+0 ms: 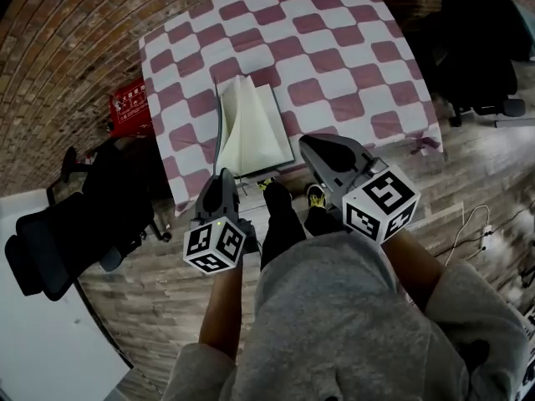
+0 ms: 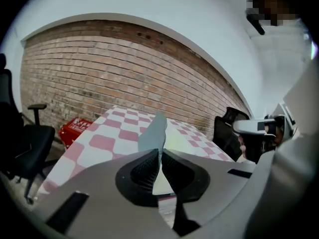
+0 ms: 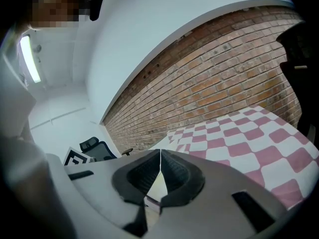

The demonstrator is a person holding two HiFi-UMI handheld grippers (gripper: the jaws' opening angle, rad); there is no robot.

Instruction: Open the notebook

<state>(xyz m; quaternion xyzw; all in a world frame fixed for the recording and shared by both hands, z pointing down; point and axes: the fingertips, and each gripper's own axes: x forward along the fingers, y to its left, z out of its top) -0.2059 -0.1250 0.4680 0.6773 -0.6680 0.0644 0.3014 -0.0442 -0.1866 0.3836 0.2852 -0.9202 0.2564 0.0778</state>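
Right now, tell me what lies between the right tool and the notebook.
Between right tool and notebook, only a sliver of checkered cloth shows, in the head view.

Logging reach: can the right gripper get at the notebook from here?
Probably yes: the right gripper sits close beside the right edge of the notebook with nothing between them, though its jaws are shut and would need opening.

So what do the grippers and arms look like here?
The left gripper and right gripper are grey, tapering shells with black ribbed pads inside. Each carries a cube with black-and-white square markers. Grey sweatshirt sleeves stop short of the forearms.
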